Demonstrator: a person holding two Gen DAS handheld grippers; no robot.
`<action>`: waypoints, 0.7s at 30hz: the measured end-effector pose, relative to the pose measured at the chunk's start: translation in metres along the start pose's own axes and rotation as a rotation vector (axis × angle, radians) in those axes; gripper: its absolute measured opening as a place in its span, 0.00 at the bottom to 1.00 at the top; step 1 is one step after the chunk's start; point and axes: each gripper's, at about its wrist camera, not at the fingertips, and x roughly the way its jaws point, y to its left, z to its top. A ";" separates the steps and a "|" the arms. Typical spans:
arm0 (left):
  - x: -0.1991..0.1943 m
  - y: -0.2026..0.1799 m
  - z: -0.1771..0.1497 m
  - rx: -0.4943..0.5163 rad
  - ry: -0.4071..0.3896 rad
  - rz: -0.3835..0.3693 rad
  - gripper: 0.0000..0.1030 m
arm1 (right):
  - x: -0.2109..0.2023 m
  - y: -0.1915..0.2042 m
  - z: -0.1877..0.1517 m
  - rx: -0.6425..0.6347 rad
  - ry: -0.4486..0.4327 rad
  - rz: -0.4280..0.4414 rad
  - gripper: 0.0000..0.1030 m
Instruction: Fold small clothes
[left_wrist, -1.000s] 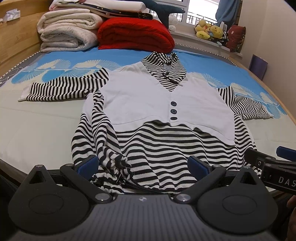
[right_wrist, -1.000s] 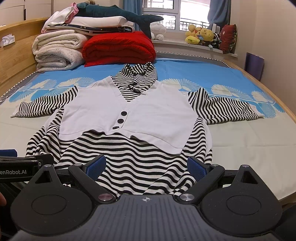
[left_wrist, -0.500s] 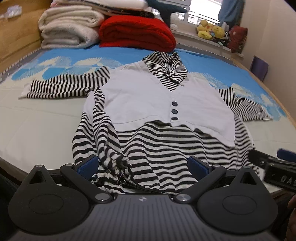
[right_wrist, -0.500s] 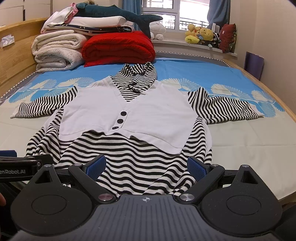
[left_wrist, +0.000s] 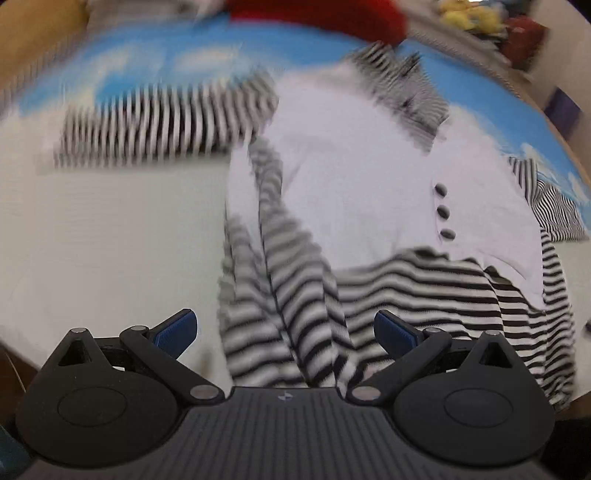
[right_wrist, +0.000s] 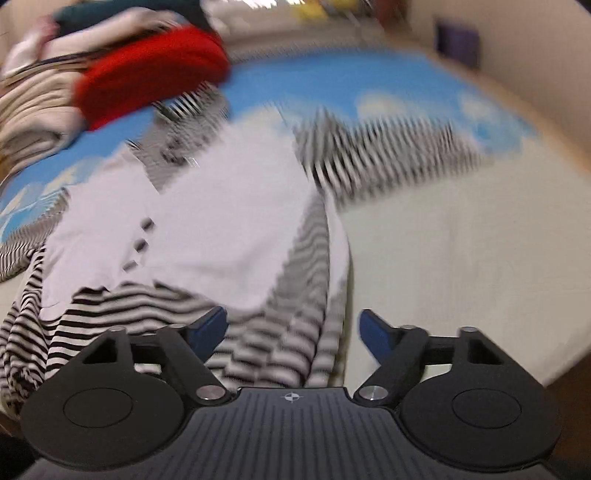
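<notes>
A small black-and-white striped top with a white vest front (left_wrist: 362, 199) lies flat on the bed, sleeves spread; both views are motion-blurred. My left gripper (left_wrist: 286, 332) is open over the top's lower left hem, where a striped fold (left_wrist: 295, 295) runs between the blue pads. My right gripper (right_wrist: 293, 328) is open over the lower right hem of the top (right_wrist: 207, 229), striped cloth between the pads. The left sleeve (left_wrist: 162, 122) and right sleeve (right_wrist: 384, 155) lie stretched out sideways.
The bed sheet (left_wrist: 110, 240) is pale near me and blue with a white pattern further back. A red folded blanket (right_wrist: 155, 70) and stacked cream bedding (right_wrist: 33, 110) sit at the head of the bed. Plush toys (left_wrist: 465, 14) sit on the window sill.
Both grippers have swung fast outward and forward over the hem corners, left toward the left side, right toward the right side. The views are now blurred. Both grippers stay open.
</notes>
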 end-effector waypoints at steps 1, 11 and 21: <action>0.006 0.003 -0.001 -0.031 0.022 -0.021 0.99 | 0.007 -0.003 -0.003 0.026 0.033 -0.006 0.75; 0.043 0.022 -0.009 -0.126 0.121 -0.098 0.24 | 0.044 -0.017 -0.031 0.161 0.260 -0.043 0.21; 0.011 0.021 -0.032 -0.035 0.109 -0.049 0.21 | 0.015 -0.032 -0.034 0.128 0.256 -0.038 0.06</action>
